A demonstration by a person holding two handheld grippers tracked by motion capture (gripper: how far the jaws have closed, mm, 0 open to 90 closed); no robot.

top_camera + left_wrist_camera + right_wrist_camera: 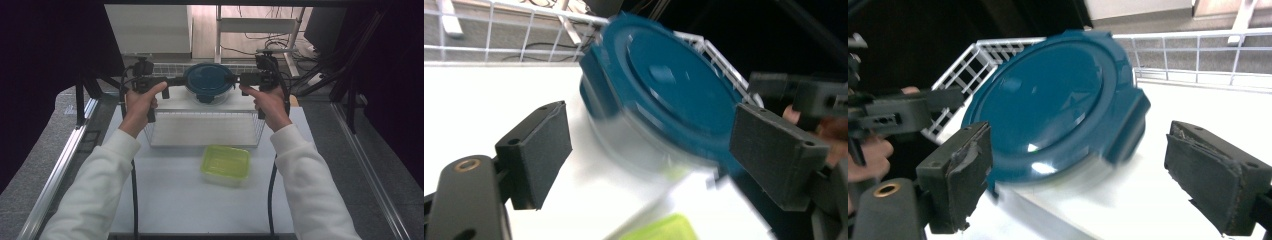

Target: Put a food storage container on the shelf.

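The round container (208, 82) carries a dark teal-blue lid over a clear body. The wire basket (205, 129) around it is white, a grid of thin bars. The rectangular container (226, 164), nearer, is translucent lime green. The table top (175, 200) is plain white. Both grippers, left gripper (172, 81) and right gripper (239, 79), are black with dark grey textured pads. The sleeves (95, 185) are white.

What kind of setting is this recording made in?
Probably a lab or data-collection workspace, not a kitchen: a white table framed by metal rails, loose cables on the floor behind, dark curtains at the sides.
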